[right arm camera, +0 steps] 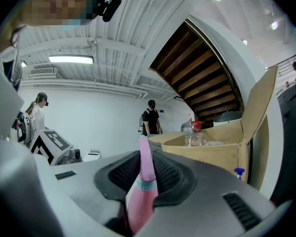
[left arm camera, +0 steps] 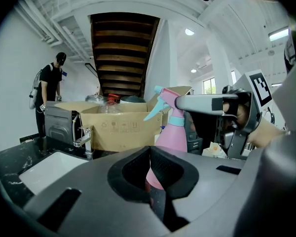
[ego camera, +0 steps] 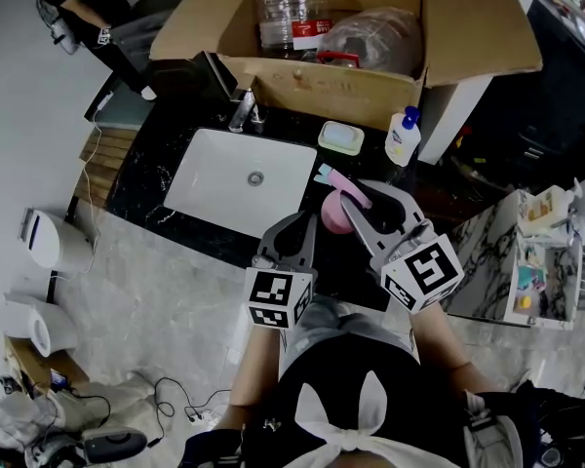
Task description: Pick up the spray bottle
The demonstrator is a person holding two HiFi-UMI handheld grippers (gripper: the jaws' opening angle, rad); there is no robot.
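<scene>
Your right gripper (ego camera: 359, 199) clamps the pink spray bottle (ego camera: 335, 213); your left gripper (ego camera: 306, 222) is closed and empty.
Head view: the bottle is over the dark counter (ego camera: 156, 178), just right of the sink (ego camera: 224, 178). Left gripper view: your jaws meet, with the bottle upright beyond them. Right gripper view: your jaws pinch the bottle's neck.

The left tongs (ego camera: 294, 227) and right tongs (ego camera: 361, 199) are smooth grey plastic shells, each with dark ribbed pads (left arm camera: 173, 168) lining an oval hollow and a white cube (ego camera: 279, 299) printed with black square markers. The person wears a black top (ego camera: 317, 364) with a white knotted tie (ego camera: 346, 427) at the front
</scene>
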